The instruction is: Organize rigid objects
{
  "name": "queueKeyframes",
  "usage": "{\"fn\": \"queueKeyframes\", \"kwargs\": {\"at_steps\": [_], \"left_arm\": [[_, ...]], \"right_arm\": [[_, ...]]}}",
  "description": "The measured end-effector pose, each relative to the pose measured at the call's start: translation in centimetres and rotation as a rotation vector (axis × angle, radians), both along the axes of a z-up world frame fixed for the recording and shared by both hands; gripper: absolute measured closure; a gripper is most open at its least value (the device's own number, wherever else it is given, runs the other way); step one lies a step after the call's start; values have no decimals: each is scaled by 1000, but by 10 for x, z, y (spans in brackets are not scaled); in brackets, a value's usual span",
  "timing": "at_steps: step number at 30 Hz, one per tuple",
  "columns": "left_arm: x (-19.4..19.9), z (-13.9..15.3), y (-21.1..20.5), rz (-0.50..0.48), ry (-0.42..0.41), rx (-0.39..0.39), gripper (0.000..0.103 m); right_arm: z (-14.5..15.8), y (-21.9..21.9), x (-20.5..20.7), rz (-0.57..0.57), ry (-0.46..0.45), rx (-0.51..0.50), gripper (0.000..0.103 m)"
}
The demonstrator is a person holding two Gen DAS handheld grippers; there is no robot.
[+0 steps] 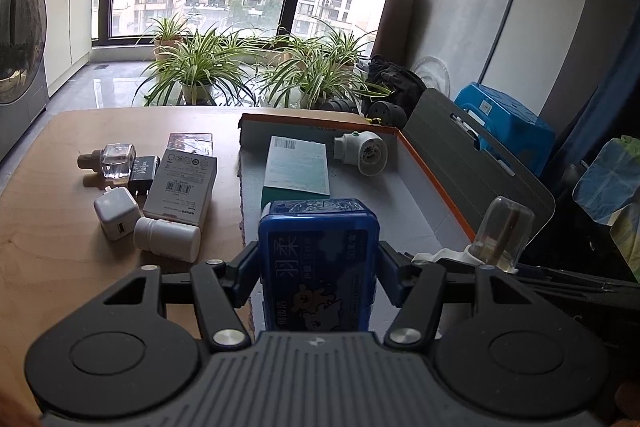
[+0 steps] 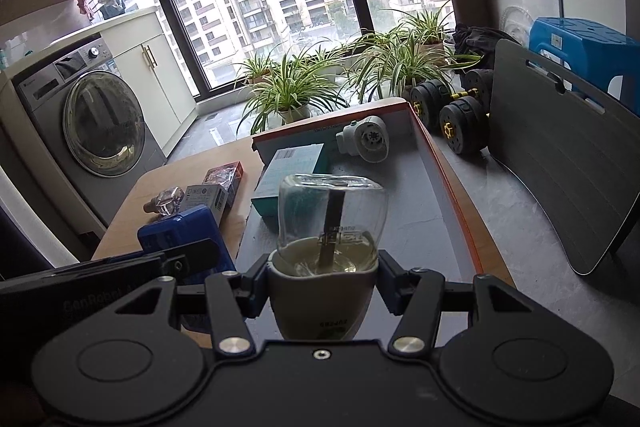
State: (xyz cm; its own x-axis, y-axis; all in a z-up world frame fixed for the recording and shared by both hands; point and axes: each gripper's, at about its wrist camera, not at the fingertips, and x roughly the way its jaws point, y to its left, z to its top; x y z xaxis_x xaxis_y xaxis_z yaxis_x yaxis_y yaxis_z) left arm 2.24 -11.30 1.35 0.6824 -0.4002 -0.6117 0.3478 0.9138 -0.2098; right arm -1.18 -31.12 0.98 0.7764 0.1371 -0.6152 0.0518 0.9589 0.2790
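We have the left hand-held gripper [image 1: 318, 267] clamped on the blue box [image 1: 320, 263] and the right hand-held gripper [image 2: 322, 285] closed on the clear-topped bottle [image 2: 326, 247], both above the near end of the orange-rimmed tray [image 1: 436, 183]. We should lower each level, beside the teal carton [image 1: 298, 167], before releasing. The tray's near edge and the surface [image 1: 52, 239] beneath are hidden by our grippers.

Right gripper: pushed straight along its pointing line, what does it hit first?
Probably the tray floor: the right gripper, shut on the clear-topped diffuser, points down into it. The teal box lies just left of that line; depth unclear.
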Motion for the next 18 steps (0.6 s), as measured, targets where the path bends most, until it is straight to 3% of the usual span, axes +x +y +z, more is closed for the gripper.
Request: {"fn": "queueKeyframes", "kwargs": {"at_steps": [18], "left_arm": [[4, -5, 3, 12, 13, -4, 41]], "right_arm": [[-9, 4, 6, 24, 37, 0, 37]]}}
